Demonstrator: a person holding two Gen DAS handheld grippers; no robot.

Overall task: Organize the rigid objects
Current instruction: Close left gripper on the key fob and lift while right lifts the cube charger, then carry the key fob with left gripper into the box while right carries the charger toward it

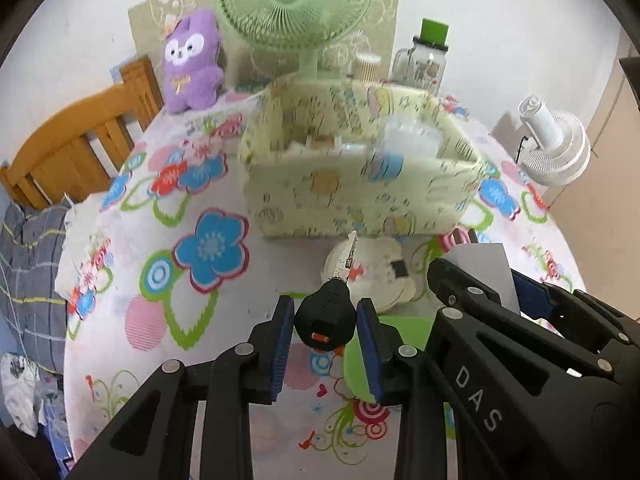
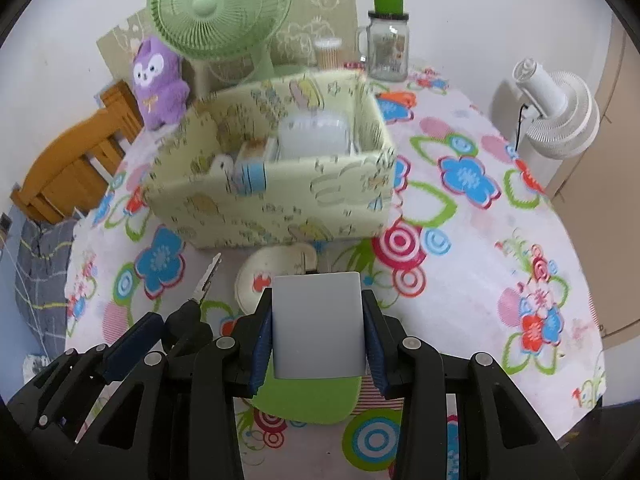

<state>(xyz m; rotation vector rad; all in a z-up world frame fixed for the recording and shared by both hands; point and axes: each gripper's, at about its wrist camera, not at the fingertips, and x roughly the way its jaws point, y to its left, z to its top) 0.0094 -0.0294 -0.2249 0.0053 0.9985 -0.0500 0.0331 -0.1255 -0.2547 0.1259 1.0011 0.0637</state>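
The box [image 1: 360,200] at frame centre is motion-blurred, so its contents are unreadable. The green lid [image 2: 308,400] lies mostly hidden behind the white block [image 2: 318,324].

Raised letters "DAS" on black arm of right gripper [image 1: 516,300], seen from left wrist view. Embossed letters on black key head [image 1: 325,316] held between left gripper [image 1: 325,344] pads, reading roughly "SHT", uncertain. Storage box [image 1: 352,200] print too blurred to read.

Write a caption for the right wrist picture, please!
Right gripper clamps a pale grey card, left gripper holds a black-headed key, both facing the patterned storage box.
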